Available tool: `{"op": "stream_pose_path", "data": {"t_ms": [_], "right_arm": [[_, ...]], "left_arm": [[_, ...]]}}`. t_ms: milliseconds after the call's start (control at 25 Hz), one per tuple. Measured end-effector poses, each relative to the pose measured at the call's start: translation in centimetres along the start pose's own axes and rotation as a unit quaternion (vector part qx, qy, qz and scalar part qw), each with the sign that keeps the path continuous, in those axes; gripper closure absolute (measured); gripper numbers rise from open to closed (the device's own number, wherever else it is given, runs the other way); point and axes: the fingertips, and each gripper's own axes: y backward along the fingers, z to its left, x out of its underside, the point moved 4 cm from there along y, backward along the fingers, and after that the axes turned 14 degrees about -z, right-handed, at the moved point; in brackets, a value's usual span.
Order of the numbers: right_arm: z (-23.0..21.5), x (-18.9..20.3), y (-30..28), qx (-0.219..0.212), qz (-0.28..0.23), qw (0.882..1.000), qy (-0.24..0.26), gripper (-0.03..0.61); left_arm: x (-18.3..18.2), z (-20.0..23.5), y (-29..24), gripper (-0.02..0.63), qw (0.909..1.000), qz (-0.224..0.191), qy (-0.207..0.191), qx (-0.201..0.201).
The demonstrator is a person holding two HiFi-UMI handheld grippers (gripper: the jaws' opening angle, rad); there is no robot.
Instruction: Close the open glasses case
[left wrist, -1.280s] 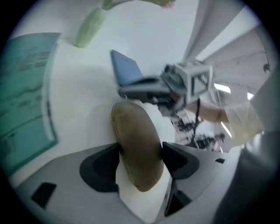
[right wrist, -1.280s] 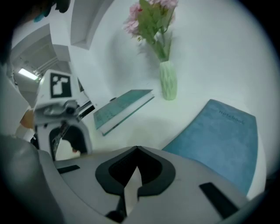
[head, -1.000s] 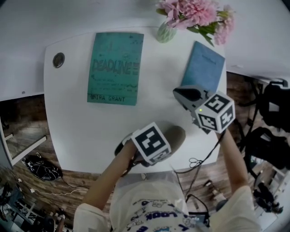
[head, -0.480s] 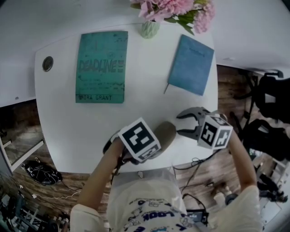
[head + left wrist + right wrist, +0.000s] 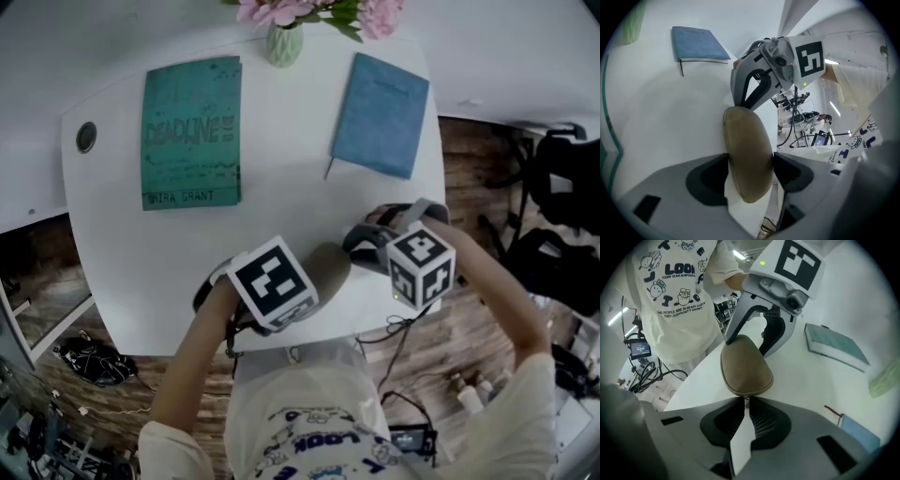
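Basically a white table (image 5: 281, 206) with rounded corners, on a wood floor (image 5: 487, 159) with cables; dark bags (image 5: 567, 187) off to the right. On top: teal book (image 5: 190, 131) far left, blue notebook (image 5: 381, 112) far right, green vase (image 5: 283, 44) between them at the far edge, and a round grommet (image 5: 86, 137) near the left rim.

The tan glasses case (image 5: 326, 267) lies near the front edge, between the two tools. Left gripper (image 5: 750, 164) is clamped across the case, one jaw pressed to each long side. Right gripper (image 5: 746, 405) sits at the other end, its jaws pinched nearly together on the small zipper pull (image 5: 746, 401) at the case tip.

Hard to see: the flowers (image 5: 281, 9) are cut off by the top edge. In the head view the left marker cube covers the near end of the case, and the right cube hides that tool's jaws. The seam runs round the case rim, but I can't tell whether it is fully zipped. The person's printed shirt (image 5: 319, 431) fills the bottom.
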Motion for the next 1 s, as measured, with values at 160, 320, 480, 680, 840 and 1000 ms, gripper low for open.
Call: {"op": "stream_pose_path", "data": {"t_ms": [160,320,480,680,840,1000], "right_arm": [[0.0,0.0,-0.1,0.002,0.002,1.0,-0.022,0.551],[-0.2,0.0,0.1,0.02,-0.013,0.998,-0.061,0.574],[-0.3,0.0,0.1,0.055,-0.026,0.996,-0.067,0.577],[-0.8,0.1,0.1,0.102,-0.055,0.988,-0.098,0.577],[-2.0,-0.1,0.0,0.107,-0.06,0.988,-0.096,0.577],[-3.1,-0.4,0.0,0.096,-0.054,0.99,-0.086,0.577]], "left_arm": [[0.1,0.0,0.0,0.308,1.0,0.003,0.002,-0.003],[0.0,-0.1,-0.1,0.308,1.0,0.005,0.0,-0.003],[0.1,-0.2,0.0,0.308,0.9997,0.021,-0.008,-0.011],[-0.1,-0.4,-0.1,0.308,0.9995,0.025,-0.013,-0.016],[0.1,-0.3,-0.1,0.308,0.9994,0.031,-0.008,-0.015],[0.0,-0.4,-0.2,0.308,0.9991,0.036,-0.016,-0.016]]}}
